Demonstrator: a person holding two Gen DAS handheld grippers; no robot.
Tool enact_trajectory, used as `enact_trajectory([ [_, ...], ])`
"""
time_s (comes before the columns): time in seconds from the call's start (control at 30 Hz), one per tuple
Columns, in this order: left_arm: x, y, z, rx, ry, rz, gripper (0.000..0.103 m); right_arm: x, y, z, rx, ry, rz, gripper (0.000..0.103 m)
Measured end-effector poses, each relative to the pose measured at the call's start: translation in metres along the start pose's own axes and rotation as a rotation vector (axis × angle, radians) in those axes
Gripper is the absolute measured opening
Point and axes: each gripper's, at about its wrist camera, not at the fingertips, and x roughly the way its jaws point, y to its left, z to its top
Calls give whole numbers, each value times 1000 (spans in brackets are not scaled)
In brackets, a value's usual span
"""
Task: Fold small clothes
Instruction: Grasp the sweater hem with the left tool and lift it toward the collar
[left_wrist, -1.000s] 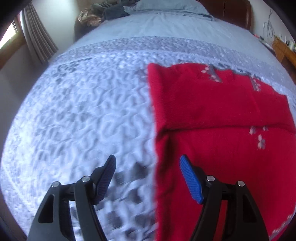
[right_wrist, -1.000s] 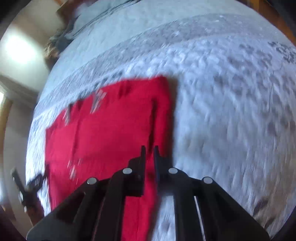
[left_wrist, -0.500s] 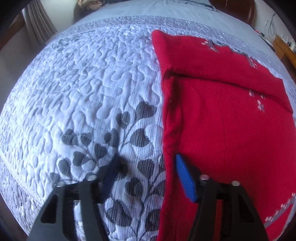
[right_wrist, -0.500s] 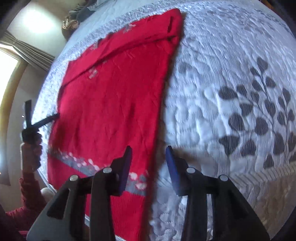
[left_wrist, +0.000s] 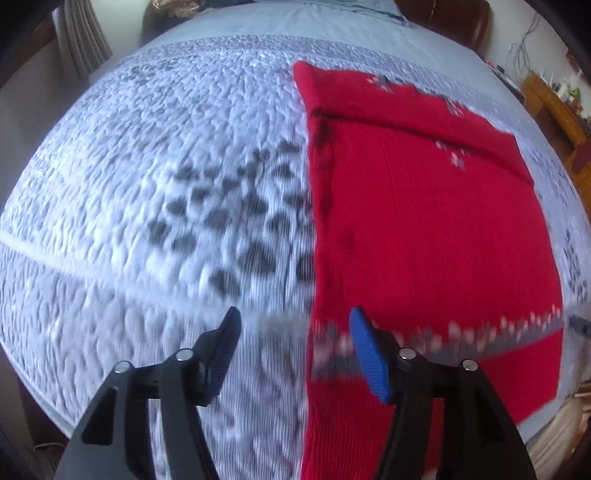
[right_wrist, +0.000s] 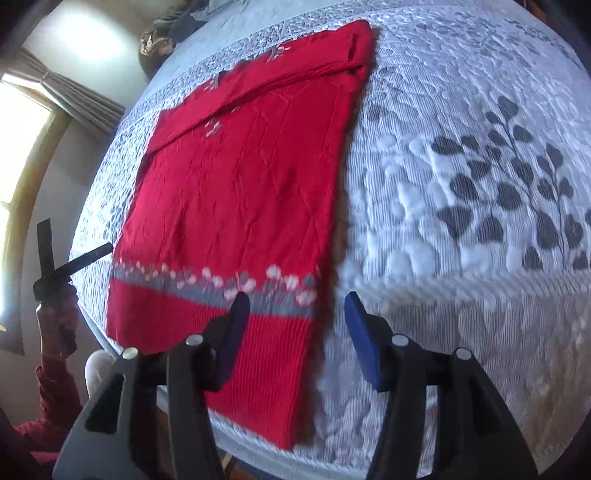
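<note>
From the left wrist, the left gripper (left_wrist: 293, 332) stands wide open and empty, straddling the left edge of the red sweater (left_wrist: 424, 221) near its patterned hem; half a second ago it sat further up the side, so it has drawn back towards the hem. From the right wrist, the right gripper (right_wrist: 295, 317), nearly shut a second ago, gapes empty over the sweater's right hem corner on the quilted bedspread (right_wrist: 461, 147); both look set to pinch the hem for the next fold.

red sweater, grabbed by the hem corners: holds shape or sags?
The red sweater is soft knit lying flat with a folded sleeve, so it will likely drape and sag. The ribbed hem probably stretches. The quilted bedspread may drag it when pushed.
</note>
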Motion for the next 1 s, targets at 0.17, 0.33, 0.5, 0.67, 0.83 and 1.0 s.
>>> enact_trajectory([
  [0.17,-4,4,-42,25,68,3,66,6,8,-33,-26,65,32,54],
  [0.33,-7,-3,-65,39,104,-27,68,15,6,-55,-10,108,32,54],
  [0.5,-10,-12,-83,45,132,-47,63,17,5,-69,-9,114,55,32],
  [0.67,-19,-9,-101,-12,147,-98,17,18,9,-73,-9,123,124,9],
  [0.83,-31,8,-103,-101,135,-193,8,4,16,-65,-6,81,242,8],
  [1.0,-69,19,-61,-153,0,-308,8,-33,17,-30,1,-9,395,8],
])
